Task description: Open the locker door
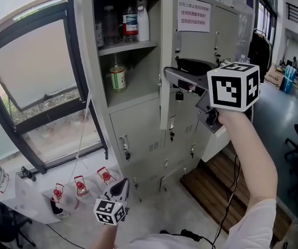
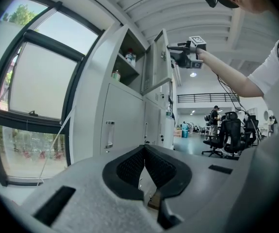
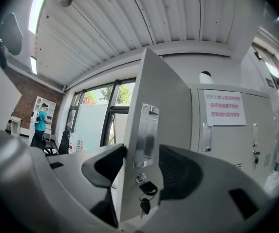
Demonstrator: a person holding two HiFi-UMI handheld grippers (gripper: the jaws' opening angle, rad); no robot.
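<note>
The grey locker bank [image 1: 138, 134] has its top left door [image 1: 165, 61] swung out, edge-on to me in the head view. My right gripper [image 1: 165, 79] is raised to that door's free edge. In the right gripper view the door [image 3: 163, 110] stands between the jaws of the right gripper [image 3: 141, 159]: one pad is behind the panel and the other is against the metal handle [image 3: 145, 136]. A key [image 3: 144, 198] hangs below the handle. My left gripper [image 1: 122, 187] hangs low near the floor; its pads [image 2: 129, 166] meet at the tips and hold nothing.
The open compartment holds bottles [image 1: 130, 25] on its upper shelf and a jar [image 1: 118, 78] below. A printed notice [image 1: 194, 14] is on the neighbouring door. Red-capped bottles [image 1: 81, 185] stand on the floor by the window [image 1: 29, 71]. Office chairs [image 2: 226, 135] stand to the right.
</note>
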